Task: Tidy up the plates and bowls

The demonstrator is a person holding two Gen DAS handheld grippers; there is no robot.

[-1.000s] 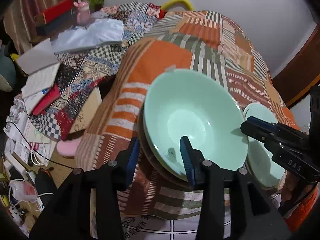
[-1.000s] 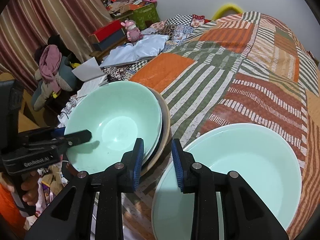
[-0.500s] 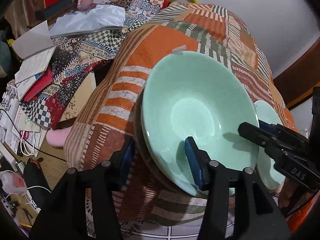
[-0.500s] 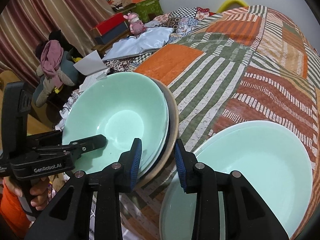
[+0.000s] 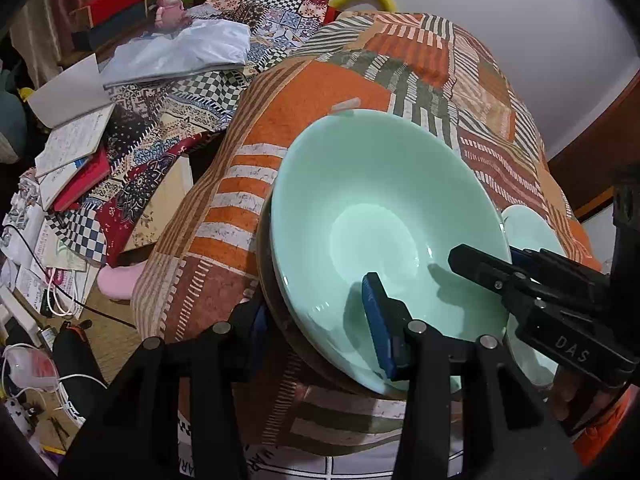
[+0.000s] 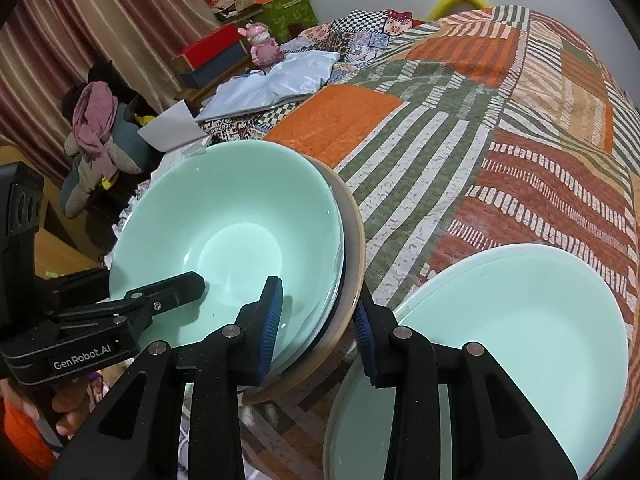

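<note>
Since both grippers straddle the bowl [image 6: 232, 236] stack's rim, left gripper [image 5: 316, 320] at 6, right gripper [image 6: 318, 320] at 3, both spread, a two-sided lift looks intended.

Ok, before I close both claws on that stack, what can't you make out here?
- Dishes under the top mint bowl: count unclear in both views; the bowl and the brown plate rim cover them.
- Left claw outer fingertip: left wrist view, hidden behind the stack.
- Right claw pad contact with the rim: right wrist view, cannot tell.
- Mint plates beside it: near edge hidden by the right claw's body.
</note>
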